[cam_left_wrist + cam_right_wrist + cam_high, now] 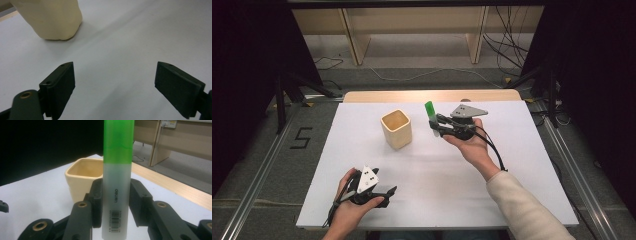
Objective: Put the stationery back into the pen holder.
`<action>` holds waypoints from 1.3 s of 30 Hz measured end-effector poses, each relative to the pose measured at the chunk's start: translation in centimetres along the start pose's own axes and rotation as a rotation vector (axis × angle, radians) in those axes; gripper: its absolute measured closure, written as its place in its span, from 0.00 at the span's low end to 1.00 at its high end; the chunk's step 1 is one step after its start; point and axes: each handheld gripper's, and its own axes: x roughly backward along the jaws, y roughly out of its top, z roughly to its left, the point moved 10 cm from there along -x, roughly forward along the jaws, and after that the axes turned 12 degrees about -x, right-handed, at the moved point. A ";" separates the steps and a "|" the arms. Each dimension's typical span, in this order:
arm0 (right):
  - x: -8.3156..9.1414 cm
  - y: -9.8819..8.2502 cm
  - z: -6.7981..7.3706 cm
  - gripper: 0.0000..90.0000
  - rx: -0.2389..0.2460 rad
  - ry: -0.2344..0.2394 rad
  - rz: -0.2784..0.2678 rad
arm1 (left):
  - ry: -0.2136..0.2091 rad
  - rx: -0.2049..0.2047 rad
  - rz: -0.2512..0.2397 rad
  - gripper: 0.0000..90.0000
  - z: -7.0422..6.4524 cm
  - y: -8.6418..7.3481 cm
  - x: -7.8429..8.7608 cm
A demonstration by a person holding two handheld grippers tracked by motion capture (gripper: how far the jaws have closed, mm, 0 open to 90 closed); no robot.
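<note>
The right gripper squeezes a green highlighter pen between its two black pads, and the pen stands upright with its green cap on top. It is up in the air, just beside the cream square cup, not touching it. The left gripper has its jaws wide apart with nothing between them, low over the near left part of the white table top. There is lots of bare white room between the two grippers. Past the far edge lie grey floor, cables and wooden shelves.
</note>
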 end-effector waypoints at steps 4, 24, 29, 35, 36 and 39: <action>-0.3 0.2 0.1 0.74 0.004 0.003 -0.003 | 0.000 0.000 0.000 0.18 0.0 0.0 0.0; -3.3 1.8 1.9 0.74 -0.007 0.055 -0.058 | -0.002 -0.001 -0.002 0.18 0.0 0.0 0.0; -4.0 2.4 2.4 0.74 -0.009 0.076 -0.086 | -0.003 0.001 -0.002 0.18 -0.1 0.0 0.0; -4.8 2.9 2.9 0.74 -0.019 0.087 -0.103 | -0.003 0.000 -0.002 0.18 0.0 0.0 0.0; -4.9 3.0 3.0 0.74 -0.018 0.088 -0.107 | -0.003 0.000 -0.002 0.18 0.0 0.0 0.0; -5.4 3.2 3.2 0.74 -0.021 0.092 -0.113 | -0.004 0.002 -0.002 0.18 -0.1 0.0 0.0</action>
